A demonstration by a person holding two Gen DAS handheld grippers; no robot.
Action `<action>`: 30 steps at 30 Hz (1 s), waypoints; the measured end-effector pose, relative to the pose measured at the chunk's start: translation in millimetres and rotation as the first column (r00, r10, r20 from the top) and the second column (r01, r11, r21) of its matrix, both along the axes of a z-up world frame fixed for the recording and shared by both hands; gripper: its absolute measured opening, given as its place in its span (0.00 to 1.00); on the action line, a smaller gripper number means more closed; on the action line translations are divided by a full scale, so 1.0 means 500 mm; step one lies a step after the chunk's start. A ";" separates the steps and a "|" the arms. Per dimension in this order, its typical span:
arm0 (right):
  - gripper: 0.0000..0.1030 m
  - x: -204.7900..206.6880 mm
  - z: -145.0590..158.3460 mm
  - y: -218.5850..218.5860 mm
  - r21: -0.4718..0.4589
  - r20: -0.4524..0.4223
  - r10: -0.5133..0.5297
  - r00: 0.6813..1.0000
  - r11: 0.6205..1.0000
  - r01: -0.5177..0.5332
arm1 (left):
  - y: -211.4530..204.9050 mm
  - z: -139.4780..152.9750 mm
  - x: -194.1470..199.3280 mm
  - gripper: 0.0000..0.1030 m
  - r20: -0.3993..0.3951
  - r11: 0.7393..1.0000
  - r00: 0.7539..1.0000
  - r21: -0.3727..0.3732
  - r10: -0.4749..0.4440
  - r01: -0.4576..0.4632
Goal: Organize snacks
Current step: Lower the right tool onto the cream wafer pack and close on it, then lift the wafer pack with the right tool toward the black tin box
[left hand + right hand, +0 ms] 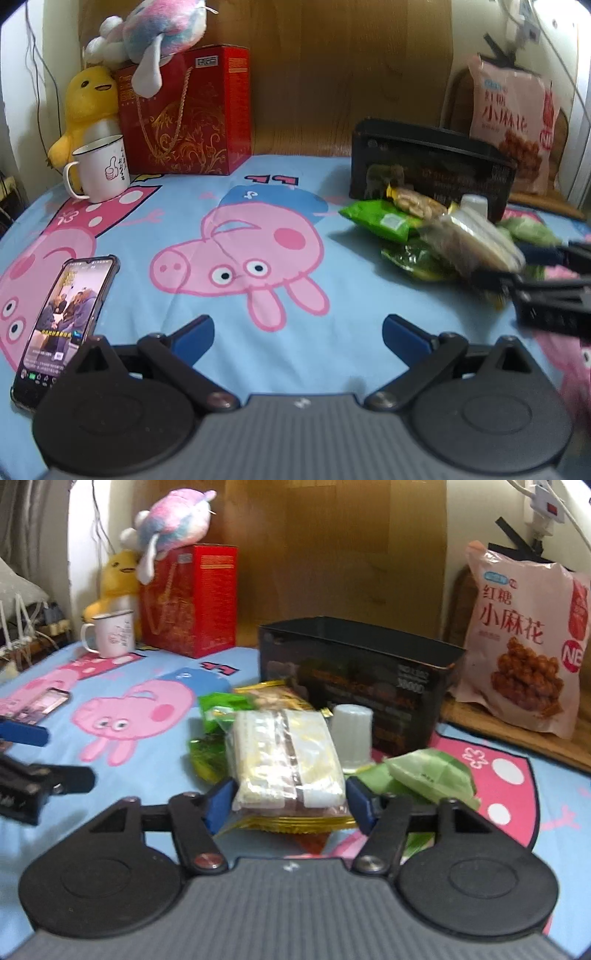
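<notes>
Right fingers (291,805) clamp wafer packet (286,760); left fingers (298,338) apart.

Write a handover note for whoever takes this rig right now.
Left gripper: open, empty, over the cartoon-pig bedsheet.
Right gripper: jaws on either side of the clear-wrapped biscuit pack, which looks lifted off the pile.
Green snack packets, a yellow nut packet and a small white cup lie before the black rectangular box.
Done: nothing visibly boxed.
Left: move the snacks into the box.
</notes>
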State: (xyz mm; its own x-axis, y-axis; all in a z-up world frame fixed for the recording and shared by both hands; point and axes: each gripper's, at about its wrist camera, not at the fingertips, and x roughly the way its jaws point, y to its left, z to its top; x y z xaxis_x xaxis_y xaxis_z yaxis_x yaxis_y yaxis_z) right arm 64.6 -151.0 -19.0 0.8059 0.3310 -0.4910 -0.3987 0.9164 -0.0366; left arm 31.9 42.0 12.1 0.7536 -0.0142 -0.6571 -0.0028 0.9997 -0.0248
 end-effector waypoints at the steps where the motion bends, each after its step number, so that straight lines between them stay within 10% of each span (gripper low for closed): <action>1: 0.63 -0.012 0.004 -0.002 0.004 -0.001 0.014 1.000 1.000 -0.014 | 0.005 0.004 -0.001 0.99 0.008 1.000 1.000 -0.015 -0.007 0.007; 5: 0.63 -0.059 0.017 -0.024 0.205 -0.120 0.186 0.975 0.966 -0.159 | 0.033 0.027 -0.012 1.00 0.052 0.988 0.996 -0.131 -0.077 0.083; 10: 0.63 -0.060 -0.035 -0.082 0.599 -0.386 0.406 0.829 0.793 -0.110 | 0.074 0.039 -0.013 1.00 0.075 0.948 0.991 -0.293 -0.107 0.124; 14: 0.64 -0.055 -0.037 -0.123 0.671 -0.398 0.358 0.845 0.741 0.003 | 0.081 0.036 -0.003 1.00 0.053 0.942 0.994 -0.320 -0.094 0.106; 21: 0.70 -0.081 0.024 -0.150 0.513 -0.232 -0.052 0.971 0.842 0.168 | 0.057 0.034 0.010 1.00 0.048 0.944 0.992 -0.305 -0.117 0.126; 30: 0.70 -0.181 0.006 -0.096 0.333 -0.109 0.028 0.994 0.943 0.010 | -0.012 0.019 0.080 0.86 0.003 0.921 0.963 -0.292 -0.268 0.257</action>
State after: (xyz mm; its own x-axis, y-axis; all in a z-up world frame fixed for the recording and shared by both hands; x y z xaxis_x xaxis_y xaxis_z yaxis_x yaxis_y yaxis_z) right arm -25.9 -199.1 -16.1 0.7488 0.4977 -0.4376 -0.3909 0.8649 0.3149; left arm 71.8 36.2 21.4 0.6729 -0.4005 -0.6219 0.2525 0.9146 -0.3158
